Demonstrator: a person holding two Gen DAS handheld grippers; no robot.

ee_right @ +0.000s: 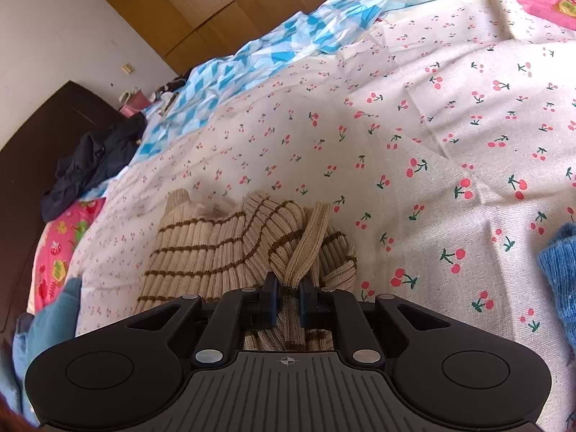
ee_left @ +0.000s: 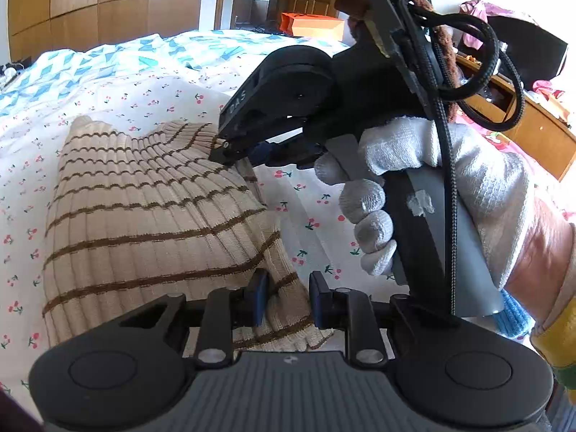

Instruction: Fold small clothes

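Note:
A small beige ribbed sweater with brown stripes (ee_left: 144, 223) lies on the cherry-print sheet (ee_left: 316, 216). My left gripper (ee_left: 288, 300) is at its near hem; the cloth lies between the two pads, which stand a little apart. My right gripper (ee_left: 234, 156), held by a white-gloved hand (ee_left: 414, 187), pinches the sweater's far edge and lifts it. In the right wrist view the right gripper (ee_right: 288, 300) is shut on a bunched fold of the sweater (ee_right: 223, 248).
The bed carries a blue-and-white quilt (ee_right: 273, 50), a dark garment (ee_right: 90, 165) and a pink pillow (ee_right: 57, 252) at the left, and blue cloth (ee_right: 561, 273) at the right. A wooden wardrobe (ee_left: 100, 3), an orange bag (ee_left: 309, 25) and a wooden shelf (ee_left: 522, 122) stand beyond.

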